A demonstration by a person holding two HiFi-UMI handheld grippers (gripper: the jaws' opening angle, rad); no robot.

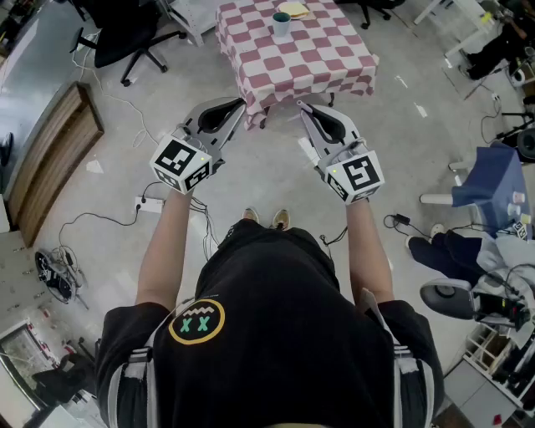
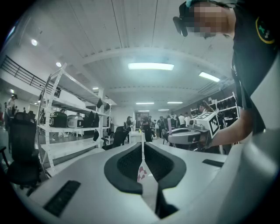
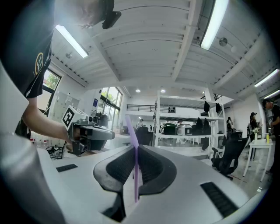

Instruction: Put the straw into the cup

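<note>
A teal cup (image 1: 282, 23) stands on a table with a red-and-white checked cloth (image 1: 322, 63), far ahead of both grippers. A thin purple straw (image 3: 135, 175) is pinched upright between the jaws of my right gripper (image 3: 134, 151), its bent top leaning left above them. In the head view the right gripper (image 1: 303, 106) is held at chest height short of the table, and the straw does not show there. My left gripper (image 1: 240, 104) is level with it, jaws shut with nothing between them (image 2: 142, 146).
A yellow item (image 1: 294, 10) lies beside the cup. Black office chairs (image 1: 125, 38) stand at the back left, a wooden panel (image 1: 54, 159) at the left. A power strip and cables (image 1: 149, 205) lie on the floor. Metal shelving (image 3: 192, 127) stands behind.
</note>
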